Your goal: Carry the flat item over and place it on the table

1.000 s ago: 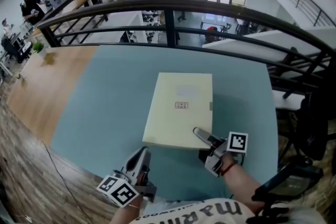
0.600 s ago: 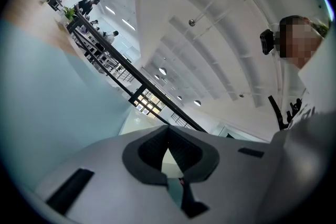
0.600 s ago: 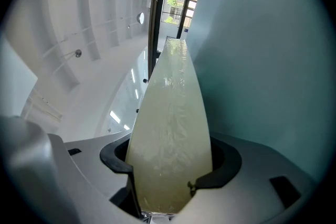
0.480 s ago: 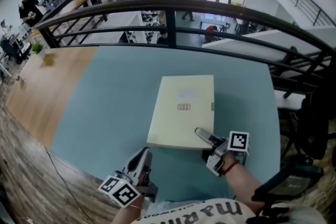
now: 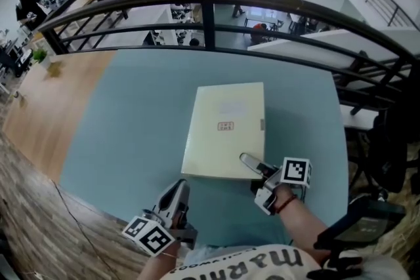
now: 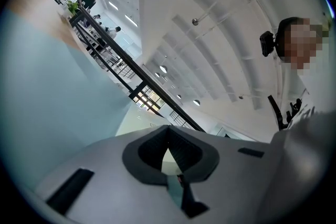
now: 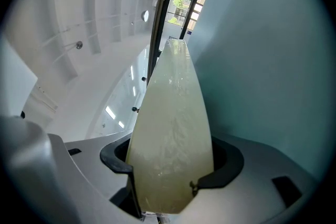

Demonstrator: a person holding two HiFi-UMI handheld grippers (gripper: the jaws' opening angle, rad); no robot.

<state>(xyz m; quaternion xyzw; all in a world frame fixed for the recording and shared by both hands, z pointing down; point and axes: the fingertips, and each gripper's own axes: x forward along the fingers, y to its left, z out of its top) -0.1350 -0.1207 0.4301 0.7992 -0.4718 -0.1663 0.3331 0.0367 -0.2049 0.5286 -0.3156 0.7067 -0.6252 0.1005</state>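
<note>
Head view: right gripper (image 5: 249, 164) clamps near-right edge of cream flat box (image 5: 223, 124) over teal table (image 5: 131, 115); left gripper (image 5: 178, 192) closed, empty, apart.

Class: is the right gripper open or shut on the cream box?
Shut on it: the right gripper has both jaws pressed against the cream box.
</note>
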